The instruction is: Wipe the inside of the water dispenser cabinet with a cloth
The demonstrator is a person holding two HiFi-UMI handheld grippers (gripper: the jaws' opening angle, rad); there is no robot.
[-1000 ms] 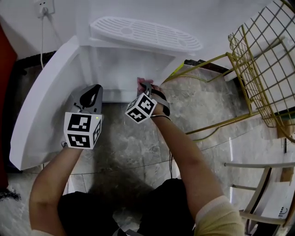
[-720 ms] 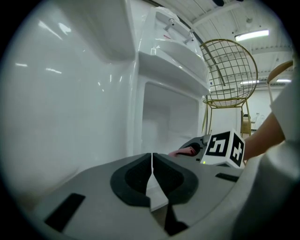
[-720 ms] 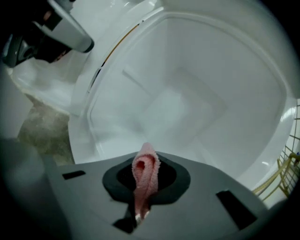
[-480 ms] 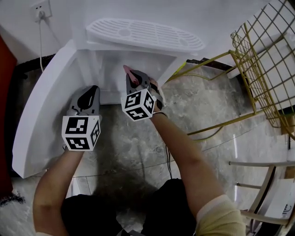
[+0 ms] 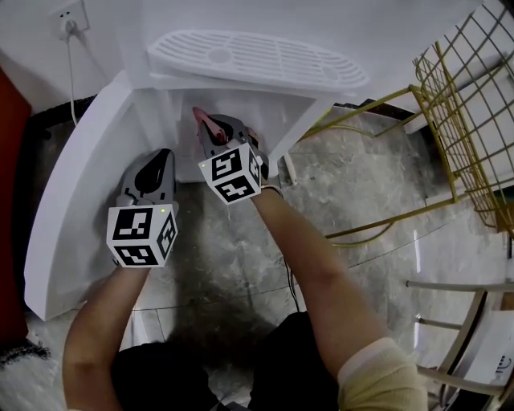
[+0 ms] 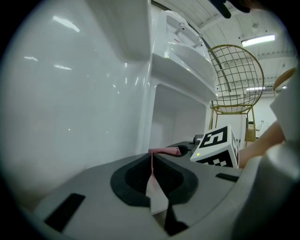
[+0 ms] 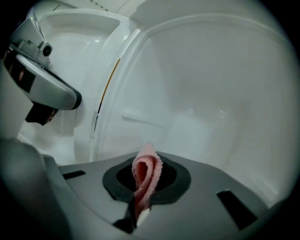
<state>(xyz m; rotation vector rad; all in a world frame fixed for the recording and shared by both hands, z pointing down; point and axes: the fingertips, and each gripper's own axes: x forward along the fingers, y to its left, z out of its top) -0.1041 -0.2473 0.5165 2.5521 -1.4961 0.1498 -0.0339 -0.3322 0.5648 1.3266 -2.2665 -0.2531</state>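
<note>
Cloth [image 7: 146,174] is clamped in the right tool [image 7: 145,164] just inside the cabinet [image 5: 241,112], near its left edge, with room left rightward. The left tool [image 6: 152,161] is closed and empty, outside by the cabinet door [image 5: 72,185].

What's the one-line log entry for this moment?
right gripper shut on pink cloth, at cabinet opening | left gripper shut, holds nothing, by open door

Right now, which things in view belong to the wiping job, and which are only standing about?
Job:
cloth, pinched in the right tool
cabinet
door, open

Standing about:
left tool, shut, holding nothing
wire chair
wall socket
drip tray
</note>
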